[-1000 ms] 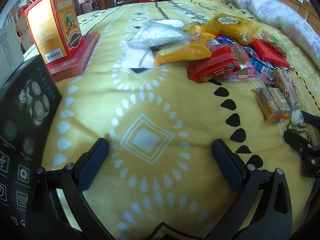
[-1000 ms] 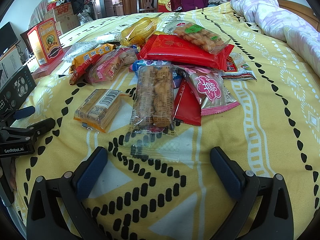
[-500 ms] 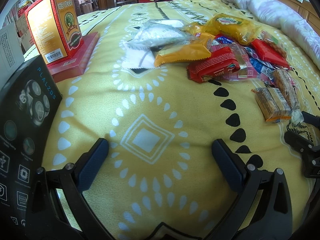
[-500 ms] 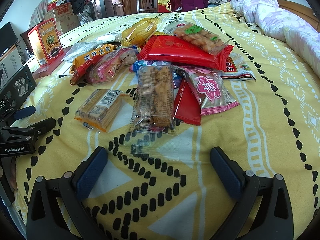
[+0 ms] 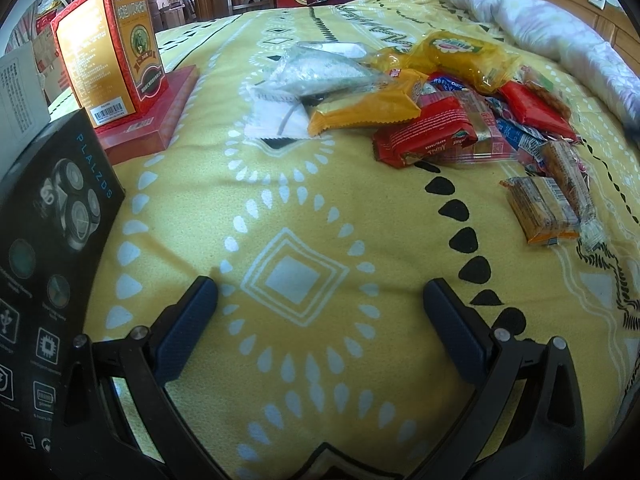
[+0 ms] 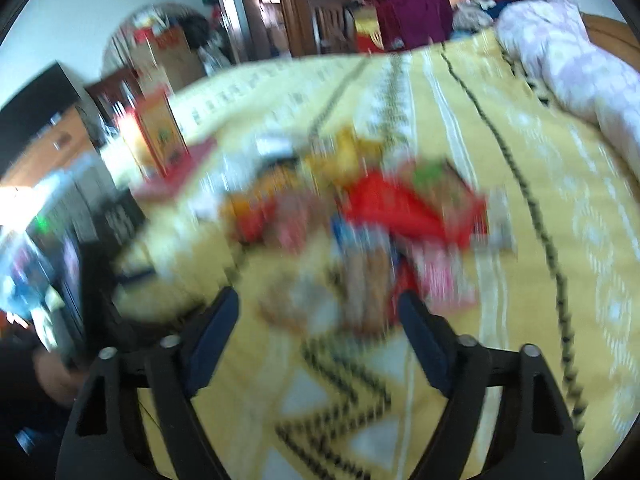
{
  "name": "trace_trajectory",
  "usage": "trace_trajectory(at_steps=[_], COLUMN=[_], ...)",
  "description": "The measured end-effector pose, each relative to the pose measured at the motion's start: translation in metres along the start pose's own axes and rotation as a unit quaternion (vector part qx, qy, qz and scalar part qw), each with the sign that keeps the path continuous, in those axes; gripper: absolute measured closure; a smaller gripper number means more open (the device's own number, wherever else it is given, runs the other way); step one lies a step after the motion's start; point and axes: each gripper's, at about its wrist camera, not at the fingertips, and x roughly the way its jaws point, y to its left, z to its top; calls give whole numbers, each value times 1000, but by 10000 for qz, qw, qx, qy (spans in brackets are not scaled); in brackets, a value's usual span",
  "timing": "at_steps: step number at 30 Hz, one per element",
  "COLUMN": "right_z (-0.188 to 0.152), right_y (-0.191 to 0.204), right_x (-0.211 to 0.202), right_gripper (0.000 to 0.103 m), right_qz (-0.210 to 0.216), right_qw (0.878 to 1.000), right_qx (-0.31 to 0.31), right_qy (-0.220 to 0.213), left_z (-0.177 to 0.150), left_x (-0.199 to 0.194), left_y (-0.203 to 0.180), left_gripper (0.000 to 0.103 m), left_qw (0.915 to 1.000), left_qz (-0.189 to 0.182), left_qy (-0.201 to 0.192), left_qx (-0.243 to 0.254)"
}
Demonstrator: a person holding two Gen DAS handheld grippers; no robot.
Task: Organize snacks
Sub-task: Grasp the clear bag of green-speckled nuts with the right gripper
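A heap of snack packets lies on the yellow patterned bedspread (image 5: 296,200): an orange bar (image 5: 366,108), a red wafer packet (image 5: 426,132), a yellow bag (image 5: 464,56), a clear silvery bag (image 5: 320,72) and a small biscuit pack (image 5: 540,210). My left gripper (image 5: 318,300) hovers open over bare blanket, well short of the heap. The right wrist view is motion-blurred; my right gripper (image 6: 318,308) is raised above the blanket, its jaws closing with nothing between them. The snack heap (image 6: 380,216) lies ahead of it.
A red-and-gold box (image 5: 112,40) stands on a flat red box (image 5: 152,120) at the left. A black shaver carton (image 5: 48,248) leans at the near left. A rolled lilac quilt (image 5: 552,28) lies along the far right. A person's hand (image 6: 56,376) shows at the lower left.
The right gripper has risen, so the snacks look smaller and blurred, and its jaws have narrowed. It has left the left wrist view's right edge. The left gripper has stayed put.
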Motion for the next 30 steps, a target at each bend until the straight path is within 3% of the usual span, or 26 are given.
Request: trace_trajectory(at_steps=[5, 8, 13, 18, 20, 23, 26, 30], right_z=[96, 154, 203, 197, 185, 162, 131, 108], right_y=[4, 24, 63, 104, 112, 125, 124, 101], right_x=[42, 108, 210, 299, 312, 303, 270, 222], right_gripper=[39, 39, 39, 38, 29, 15, 14, 10], right_qz=[510, 704, 598, 296, 156, 5, 114, 254], right_qw=[9986, 9952, 9885, 9717, 9643, 9513, 9350, 9356], right_qx=[-115, -403, -834, -1651, -2014, -2554, -2957, -2755], right_qy=[76, 541, 1110, 1660, 1714, 1729, 1956, 2195], left_z=[-2, -2, -3, -4, -4, -4, -6, -11], left_x=[-2, -3, -3, -5, -5, -6, -8, -15], left_y=[2, 2, 3, 7, 8, 9, 11, 10], left_gripper=[0, 0, 0, 0, 0, 0, 0, 0], left_qw=[9999, 9999, 9999, 9995, 9993, 9991, 9986, 9981], left_qz=[-95, -121, -139, -280, -317, -376, -489, -579], left_qy=[-41, -54, -62, -98, -104, -113, -123, -156], left_qx=[-47, -56, -53, -123, -142, -159, -152, -120])
